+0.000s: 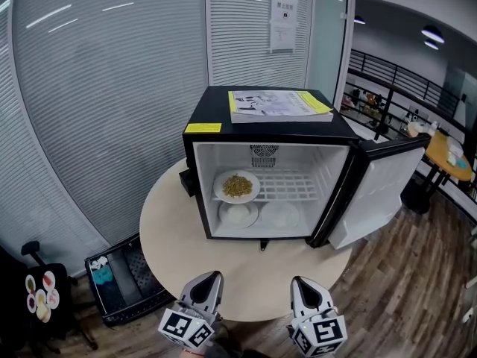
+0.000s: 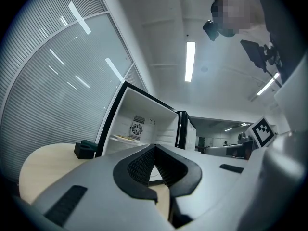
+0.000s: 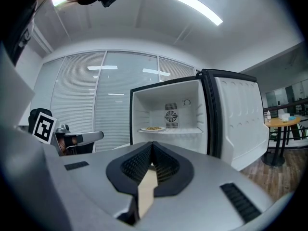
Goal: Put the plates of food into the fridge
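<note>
A black fridge [image 1: 268, 129] stands on a round pale surface [image 1: 168, 233], its door [image 1: 376, 192] swung wide toward 3 o'clock. Inside, a plate of food [image 1: 237, 186] sits on the white wire shelf [image 1: 294, 185], at the shelf's 9 o'clock end and close to the side wall. Below it, 2 pale plates [image 1: 238, 215] lie side by side on the fridge floor, the second toward 3 o'clock of the first; what they carry cannot be made out.

A sheaf of papers [image 1: 277, 104] with yellow edging lies on the fridge top, and a yellow label [image 1: 203, 127] sits at the top's front corner toward 9 o'clock. A small black box [image 1: 186, 181] rests on the surface just beside the fridge at its 9 o'clock side.

The left gripper [image 1: 214, 277] and right gripper [image 1: 298, 281] hang at 6 o'clock of the fridge, over the near rim of the surface and well apart from the plates, both pointing toward 12 o'clock at the open cabinet. In the left gripper view its fingers [image 2: 134, 167] meet at the tips with nothing between them. In the right gripper view its fingers [image 3: 168, 167] are likewise pressed together and empty.

On the floor at 8 o'clock of the surface sits a black crate [image 1: 123, 286].
</note>
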Demonstrator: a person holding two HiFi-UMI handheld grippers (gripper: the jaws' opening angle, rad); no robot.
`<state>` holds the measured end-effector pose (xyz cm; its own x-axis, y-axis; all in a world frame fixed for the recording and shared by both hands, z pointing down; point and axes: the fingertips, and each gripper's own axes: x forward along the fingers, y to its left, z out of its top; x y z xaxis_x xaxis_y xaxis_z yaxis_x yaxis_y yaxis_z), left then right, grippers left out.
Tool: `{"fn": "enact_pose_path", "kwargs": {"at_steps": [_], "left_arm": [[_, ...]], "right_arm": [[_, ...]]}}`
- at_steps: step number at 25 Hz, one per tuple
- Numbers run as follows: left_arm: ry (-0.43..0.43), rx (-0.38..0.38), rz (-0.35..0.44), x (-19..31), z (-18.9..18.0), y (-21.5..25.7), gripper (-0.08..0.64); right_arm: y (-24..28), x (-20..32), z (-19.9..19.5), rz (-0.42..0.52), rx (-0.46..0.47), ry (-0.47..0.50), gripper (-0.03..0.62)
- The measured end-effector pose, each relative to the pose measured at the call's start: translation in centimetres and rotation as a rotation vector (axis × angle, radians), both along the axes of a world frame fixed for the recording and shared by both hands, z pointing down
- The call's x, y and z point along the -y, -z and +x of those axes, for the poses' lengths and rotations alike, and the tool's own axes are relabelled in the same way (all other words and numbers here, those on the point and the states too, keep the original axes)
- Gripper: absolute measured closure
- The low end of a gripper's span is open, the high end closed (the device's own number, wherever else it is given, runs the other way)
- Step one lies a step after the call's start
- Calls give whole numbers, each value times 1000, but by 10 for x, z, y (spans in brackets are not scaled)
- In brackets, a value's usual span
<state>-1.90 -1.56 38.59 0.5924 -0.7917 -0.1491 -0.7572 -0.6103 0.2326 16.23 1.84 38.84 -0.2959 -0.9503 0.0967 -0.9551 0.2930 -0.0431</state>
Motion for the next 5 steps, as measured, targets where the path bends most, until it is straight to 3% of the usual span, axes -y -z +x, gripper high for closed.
{"fn": "enact_pose_path", "kwargs": {"at_steps": [5], "left_arm": [[5,5,1,3,-1,2,554]], "right_arm": [[2,3,-2,-3,3,5,588]]}}
